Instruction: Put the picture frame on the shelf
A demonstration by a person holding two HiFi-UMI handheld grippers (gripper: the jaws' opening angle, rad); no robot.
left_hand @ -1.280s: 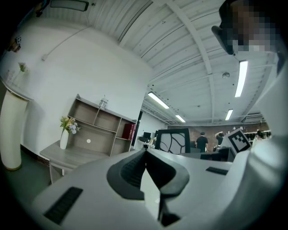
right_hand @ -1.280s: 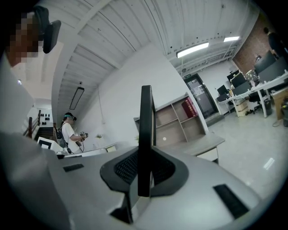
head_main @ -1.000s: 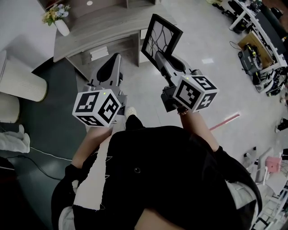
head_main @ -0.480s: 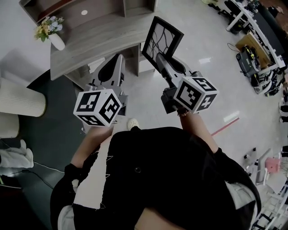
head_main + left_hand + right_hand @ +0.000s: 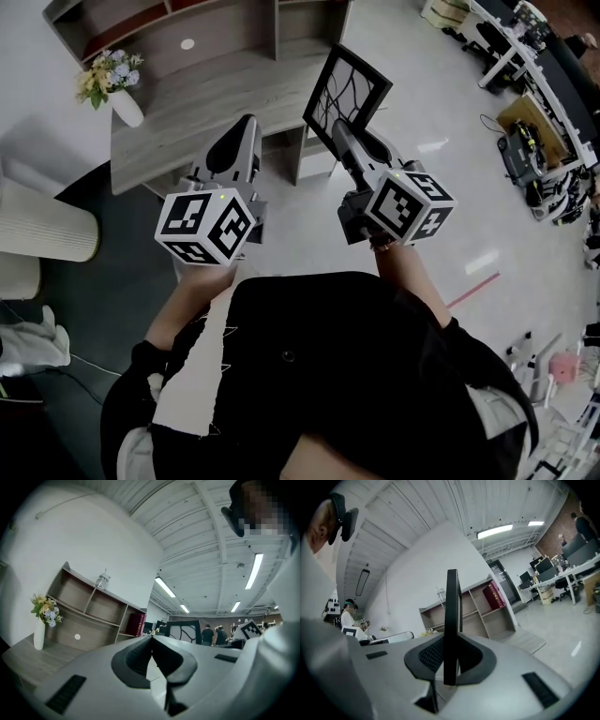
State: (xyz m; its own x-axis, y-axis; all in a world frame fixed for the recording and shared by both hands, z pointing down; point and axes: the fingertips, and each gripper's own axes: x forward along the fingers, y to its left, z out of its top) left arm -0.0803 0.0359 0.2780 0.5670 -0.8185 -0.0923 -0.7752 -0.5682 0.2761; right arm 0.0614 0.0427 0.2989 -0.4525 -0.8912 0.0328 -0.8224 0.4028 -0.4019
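While R gripper (image 5: 340, 133) clamps picture frame (image 5: 347, 89), L gripper (image 5: 245, 124) closed, empty; wood shelf (image 5: 202, 94) w/ flower vase (image 5: 126, 106) ahead, glossy floor (image 5: 427, 112).

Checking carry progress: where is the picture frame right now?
In the head view, the picture frame is at top centre, clamped upright in the right tongs, near the right end of the shelf and not yet on it.

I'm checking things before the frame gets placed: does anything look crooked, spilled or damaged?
Nothing stands out. The picture frame sits upright, clamped in the right hand-held gripper. The vase of flowers stands upright on the shelf, nothing spilled.
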